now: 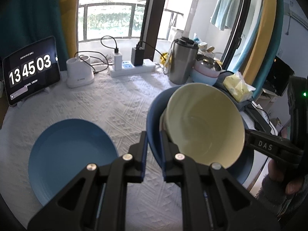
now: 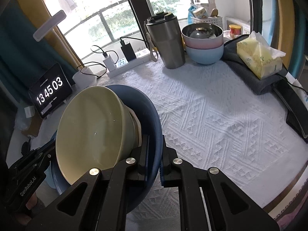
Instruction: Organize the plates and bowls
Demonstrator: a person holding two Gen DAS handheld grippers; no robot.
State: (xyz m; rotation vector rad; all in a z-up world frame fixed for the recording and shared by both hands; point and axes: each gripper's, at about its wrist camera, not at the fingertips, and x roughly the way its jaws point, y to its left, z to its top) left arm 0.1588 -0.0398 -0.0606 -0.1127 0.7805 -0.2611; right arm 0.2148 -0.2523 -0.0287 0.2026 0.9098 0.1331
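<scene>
- Both tools are clamped on one dark blue plate [image 1: 154, 115], from opposite rim edges. My left gripper [image 1: 153, 154] pinches the near-left rim; my right gripper [image 2: 155, 157] pinches the near-right rim.
- A cream bowl [image 1: 204, 127] sits in that plate, foot against the plate's inner face. Plate and bowl look lifted clear of the white textured cloth [image 2: 221, 115] and tipped steeply toward the viewer.
- A second, lighter blue plate [image 1: 71, 157] lies flat on the cloth at near left, empty.
- Far right: a pink bowl nested in a pale blue bowl [image 2: 205, 54], with a steel bowl on top, beside a steel tumbler [image 2: 167, 42].
- Step in hand, as I read it: a two-handed carry of plate plus bowl. Destination not certain; stacking on the lighter plate seems likely.
- Next move calls for levelling the plate first. The bowl rides loose and could slide out.
- Both hands must travel together, same height, or the rim twists in the pads.
</scene>
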